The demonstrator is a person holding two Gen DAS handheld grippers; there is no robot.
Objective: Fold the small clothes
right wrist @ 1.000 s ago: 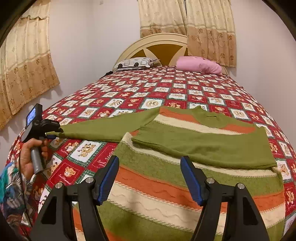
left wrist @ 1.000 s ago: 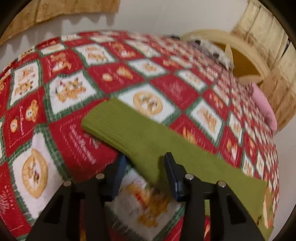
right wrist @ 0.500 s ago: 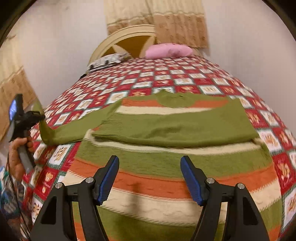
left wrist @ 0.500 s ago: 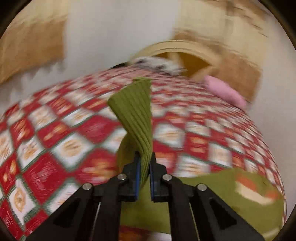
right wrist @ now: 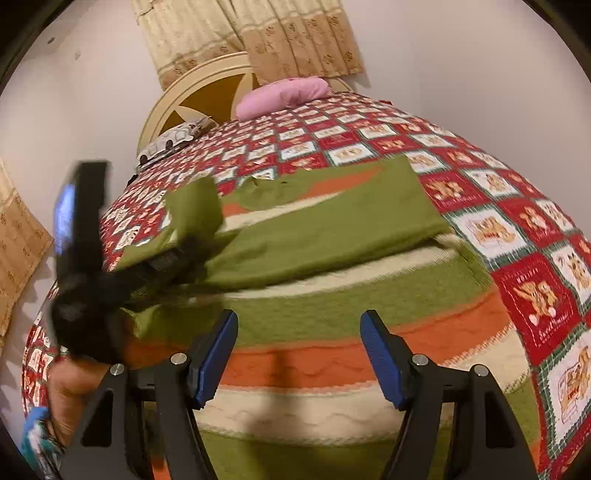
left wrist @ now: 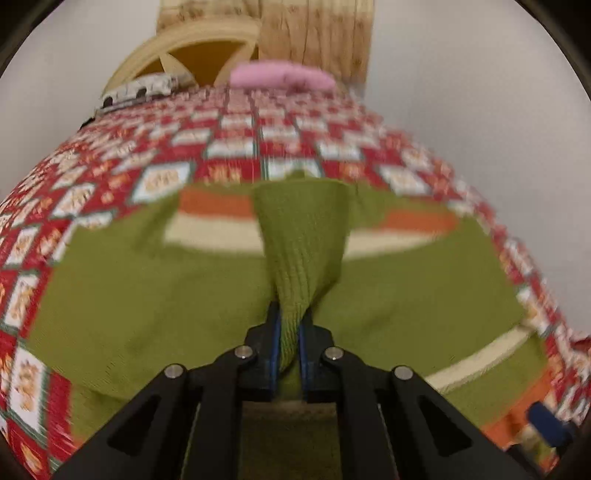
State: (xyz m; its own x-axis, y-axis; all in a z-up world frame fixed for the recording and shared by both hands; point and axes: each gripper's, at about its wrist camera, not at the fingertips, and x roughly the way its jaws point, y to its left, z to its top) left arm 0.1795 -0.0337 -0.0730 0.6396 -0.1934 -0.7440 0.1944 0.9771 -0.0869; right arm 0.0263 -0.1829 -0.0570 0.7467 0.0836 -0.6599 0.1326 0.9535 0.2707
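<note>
A small green, orange and cream striped sweater (right wrist: 332, 321) lies flat on the bed; it also shows in the left wrist view (left wrist: 147, 295). One green sleeve (right wrist: 332, 236) lies folded across its chest. My left gripper (left wrist: 289, 332) is shut on the other green sleeve's cuff (left wrist: 303, 236) and holds it up over the sweater's body. In the right wrist view the left gripper (right wrist: 184, 254) is a blurred black shape with that cuff (right wrist: 195, 210) standing above it. My right gripper (right wrist: 297, 354) is open and empty over the sweater's lower stripes.
The bed has a red, white and green patterned quilt (right wrist: 535, 295). A pink pillow (right wrist: 284, 96) and a grey patterned pillow (right wrist: 173, 142) lie by the cream headboard (right wrist: 199, 92). Beige curtains (right wrist: 258, 33) hang behind. Walls stand close on both sides.
My left gripper closed on the sleeve cuff, lifted it off the quilt and carried it to the right over the sweater's body. My right gripper stayed open and moved closer over the lower stripes.
</note>
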